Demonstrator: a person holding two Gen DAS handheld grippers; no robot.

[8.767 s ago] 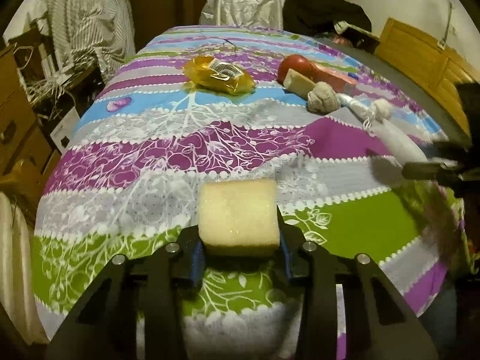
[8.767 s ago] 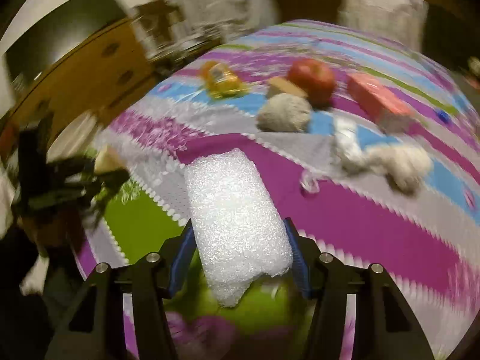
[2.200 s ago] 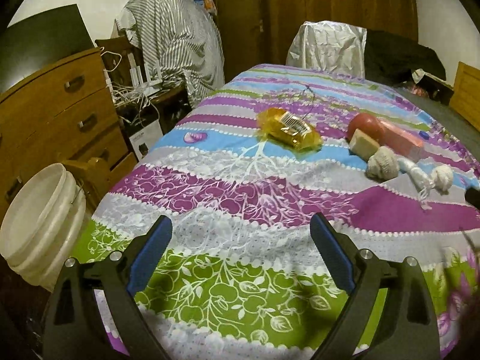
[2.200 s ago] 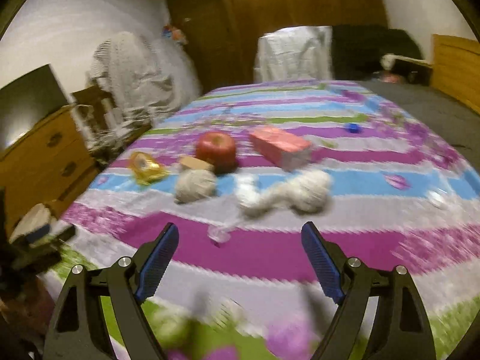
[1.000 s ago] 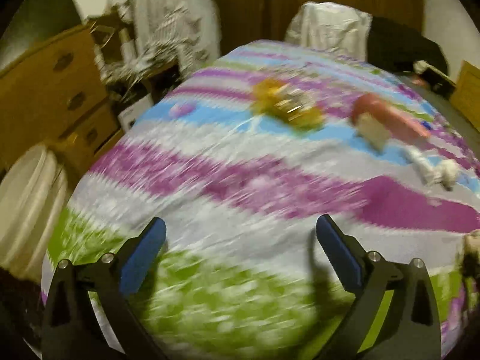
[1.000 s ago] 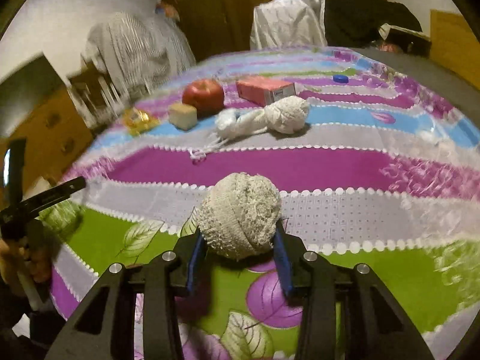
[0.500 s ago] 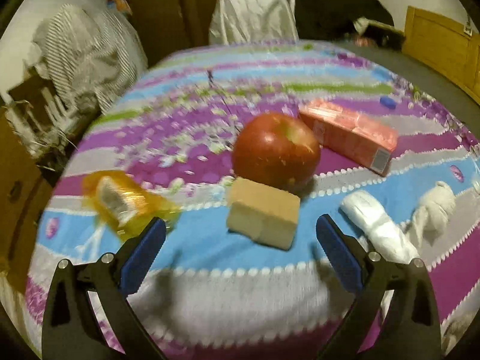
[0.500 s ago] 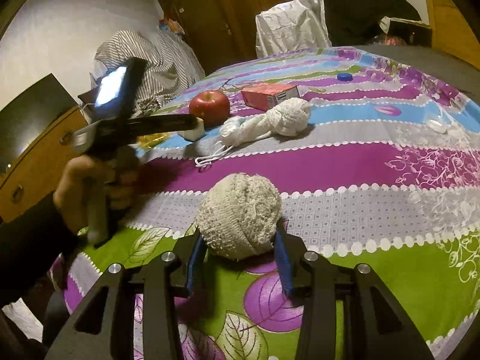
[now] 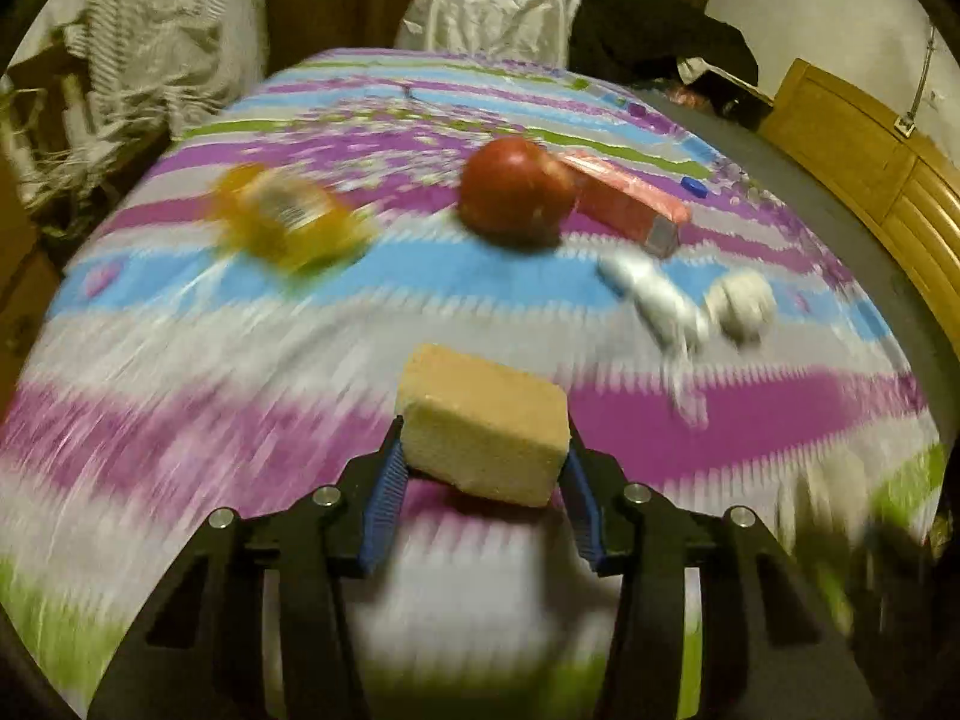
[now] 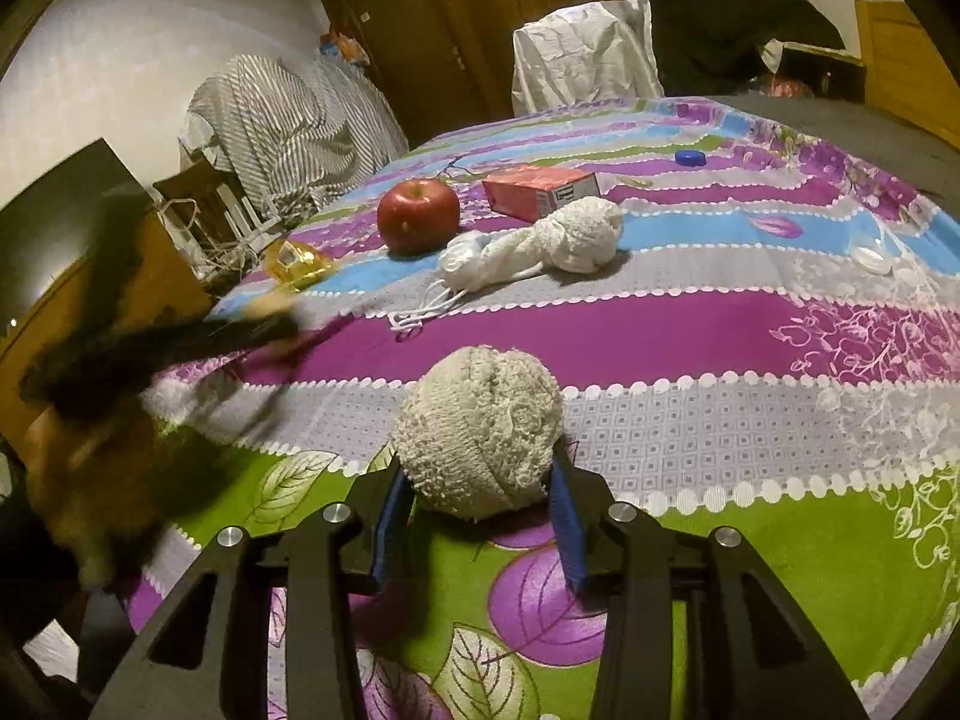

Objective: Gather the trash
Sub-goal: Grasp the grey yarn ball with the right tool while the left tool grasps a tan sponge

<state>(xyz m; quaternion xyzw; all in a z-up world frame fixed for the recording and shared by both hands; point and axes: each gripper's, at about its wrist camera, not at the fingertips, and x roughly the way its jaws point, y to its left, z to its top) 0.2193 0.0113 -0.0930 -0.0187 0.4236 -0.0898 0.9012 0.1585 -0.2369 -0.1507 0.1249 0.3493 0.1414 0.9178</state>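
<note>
While bedspread bears one apple, one box, two cloth bundles.

Left gripper jaws closing, something between; right gripper clamped.

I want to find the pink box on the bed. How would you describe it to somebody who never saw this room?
Look at the striped bedspread and find the red apple near its far end. The pink box lies just right of the apple, behind the knotted white cloth; it alone there is flat-sided and printed.
</note>
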